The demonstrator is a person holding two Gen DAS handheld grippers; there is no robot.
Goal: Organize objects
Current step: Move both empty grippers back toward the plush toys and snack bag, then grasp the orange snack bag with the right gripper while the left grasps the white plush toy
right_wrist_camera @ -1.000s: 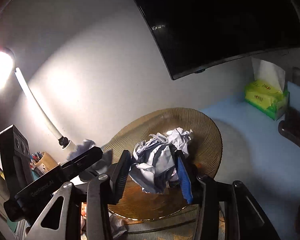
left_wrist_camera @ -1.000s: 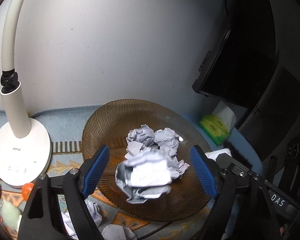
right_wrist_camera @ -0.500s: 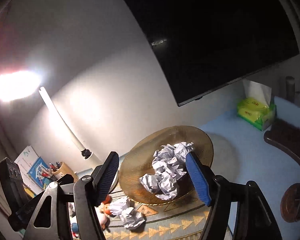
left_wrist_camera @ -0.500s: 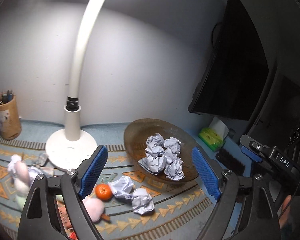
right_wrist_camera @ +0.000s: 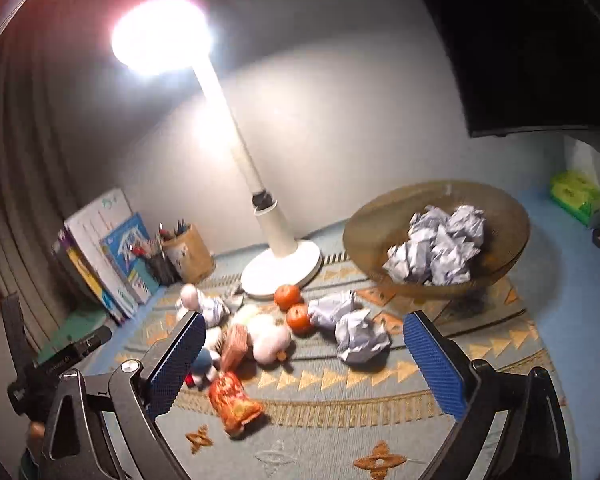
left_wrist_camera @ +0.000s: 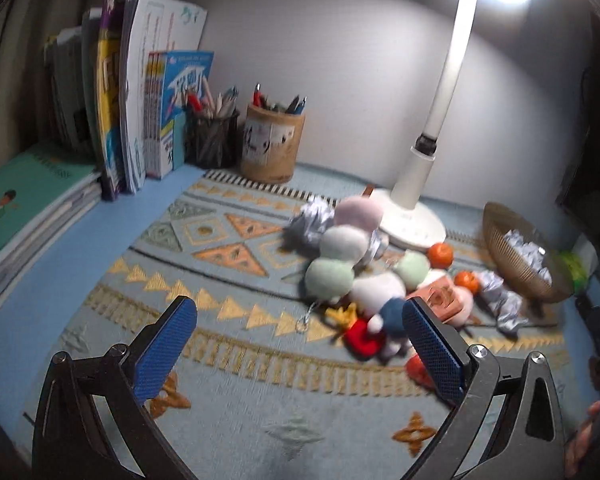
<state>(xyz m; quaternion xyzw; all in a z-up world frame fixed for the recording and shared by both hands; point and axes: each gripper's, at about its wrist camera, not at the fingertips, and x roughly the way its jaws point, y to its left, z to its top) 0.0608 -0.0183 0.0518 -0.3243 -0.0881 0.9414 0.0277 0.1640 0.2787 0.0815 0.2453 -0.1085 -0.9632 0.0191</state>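
Observation:
A brown ribbed bowl (right_wrist_camera: 512,216) holds several crumpled paper balls (right_wrist_camera: 436,248); it also shows at the right in the left wrist view (left_wrist_camera: 500,240). Two more paper balls (right_wrist_camera: 356,332) lie on the patterned mat in front of it, and another (left_wrist_camera: 312,220) lies by the lamp base. Two small oranges (right_wrist_camera: 294,306), plush toys (left_wrist_camera: 340,256) and red snack packets (right_wrist_camera: 232,404) are piled mid-mat. My left gripper (left_wrist_camera: 300,344) is open and empty, high above the mat. My right gripper (right_wrist_camera: 304,360) is open and empty, pulled back from the bowl.
A lit white desk lamp (right_wrist_camera: 276,248) stands behind the pile. Books (left_wrist_camera: 128,112) and two pen holders (left_wrist_camera: 272,144) line the back left. A dark monitor (right_wrist_camera: 540,40) and a green tissue pack (right_wrist_camera: 576,196) are at the right.
Both grippers dropped their paper balls into the bowl, opened, and pulled back and up. The left gripper swung left toward the books.

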